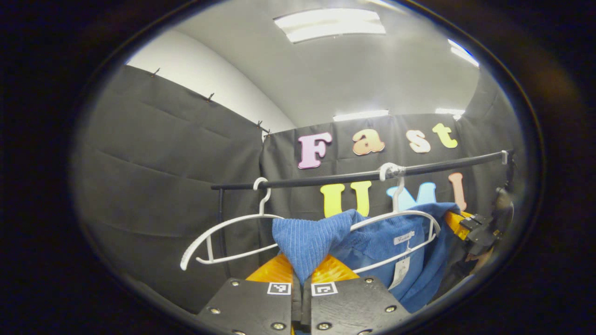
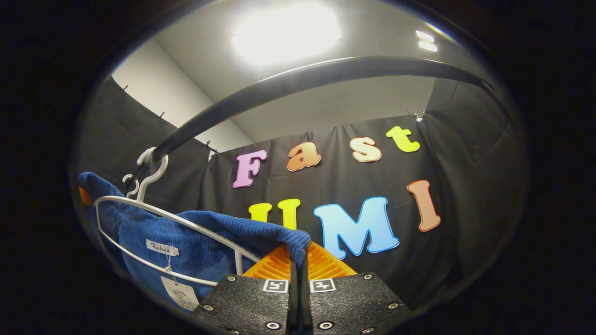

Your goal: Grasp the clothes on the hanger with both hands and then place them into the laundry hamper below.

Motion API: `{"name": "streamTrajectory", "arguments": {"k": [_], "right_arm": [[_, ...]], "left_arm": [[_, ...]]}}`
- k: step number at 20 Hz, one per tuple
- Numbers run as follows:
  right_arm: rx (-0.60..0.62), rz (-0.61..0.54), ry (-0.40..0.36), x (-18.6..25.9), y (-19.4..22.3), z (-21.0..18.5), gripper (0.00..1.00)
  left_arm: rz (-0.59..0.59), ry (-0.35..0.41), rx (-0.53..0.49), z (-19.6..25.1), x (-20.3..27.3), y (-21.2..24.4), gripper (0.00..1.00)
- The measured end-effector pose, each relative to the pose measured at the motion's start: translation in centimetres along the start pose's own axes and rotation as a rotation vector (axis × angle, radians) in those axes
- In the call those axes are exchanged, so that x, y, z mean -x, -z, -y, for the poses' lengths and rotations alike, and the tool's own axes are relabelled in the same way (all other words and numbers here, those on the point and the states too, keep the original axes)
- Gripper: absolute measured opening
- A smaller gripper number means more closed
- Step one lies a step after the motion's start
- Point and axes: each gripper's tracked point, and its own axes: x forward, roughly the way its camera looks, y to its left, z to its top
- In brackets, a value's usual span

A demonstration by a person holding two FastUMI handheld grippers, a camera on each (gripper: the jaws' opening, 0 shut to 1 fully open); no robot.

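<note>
The orange fingers (image 1: 279, 270) of the left gripper (image 1: 301, 274) are pressed together on a fold of the blue garment (image 1: 307, 242), with the ribbed cloth pinched between them and bunched above the tips. In the right gripper view, the fingers (image 2: 321, 265) of the right gripper (image 2: 298, 263) are likewise closed on another edge of the same garment (image 2: 200, 237), the cloth's hem running down into the narrow slot between them.

The garment hangs on a white hanger (image 1: 409, 218) hooked over a black rail (image 1: 354, 177); one shoulder is pulled off the wire toward the left gripper, while the rest drapes beside it, with a small label (image 1: 403, 238) and a paper tag (image 1: 399, 272) below it. A second white hanger (image 1: 223, 232) hangs bare on the rail nearer its end post. In the left gripper view the right gripper shows farther off at the garment's far edge, orange and black, held against the cloth.
</note>
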Motion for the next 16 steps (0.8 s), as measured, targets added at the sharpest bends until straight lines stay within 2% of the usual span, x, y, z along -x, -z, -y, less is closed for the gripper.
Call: {"name": "streamTrajectory", "arguments": {"k": [6, 10, 12, 13, 16], "right_arm": [[-0.008, -0.091, 0.015, -1.9, 3.9, 1.5, 0.02], [0.000, -0.122, 0.006, -2.4, 5.6, 1.4, 0.02], [-0.011, -0.141, -0.004, -2.3, 6.1, 1.3, 0.02], [-0.021, -0.149, -0.011, -2.2, 6.3, 1.2, 0.02], [-0.014, -0.154, -0.046, -2.2, 6.6, 0.7, 0.02]], "left_arm": [[0.050, 0.002, -0.025, -2.8, -1.8, -3.2, 0.05], [0.044, 0.030, -0.019, -3.4, -3.5, -3.1, 0.05], [0.034, 0.069, 0.000, -3.8, -4.3, -3.2, 0.06], [0.029, 0.088, 0.010, -4.2, -4.8, -3.7, 0.01], [0.019, 0.152, 0.045, -5.1, -6.9, -5.3, 0.01]]}}
